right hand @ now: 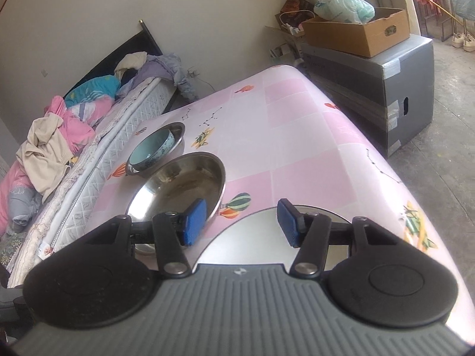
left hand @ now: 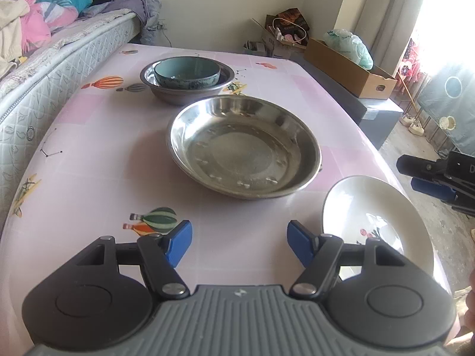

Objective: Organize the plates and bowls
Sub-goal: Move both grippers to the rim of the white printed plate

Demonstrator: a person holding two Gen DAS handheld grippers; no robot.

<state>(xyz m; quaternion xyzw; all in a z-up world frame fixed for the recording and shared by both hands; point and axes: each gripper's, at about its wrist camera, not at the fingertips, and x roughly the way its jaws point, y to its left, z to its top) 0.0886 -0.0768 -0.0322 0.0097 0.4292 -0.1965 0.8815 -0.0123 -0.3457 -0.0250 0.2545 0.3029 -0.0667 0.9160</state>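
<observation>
Plates (left hand: 245, 151) and bowls (left hand: 187, 72) sit apart on the table (left hand: 98, 136).

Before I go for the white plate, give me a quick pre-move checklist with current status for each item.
1. Left gripper empty, jaws apart: ok.
2. Right gripper empty, jaws apart over the white plate: ok.
3. White plate lies flat, nothing on it: ok, though it sits close to the table edge.
4. Steel plate empty and ready to receive a stack: ok.
5. Teal bowl already nested in the steel bowl: ok.
6. White plate's near rim free for a grip: cannot tell, the grippers hide it in both views.
</observation>
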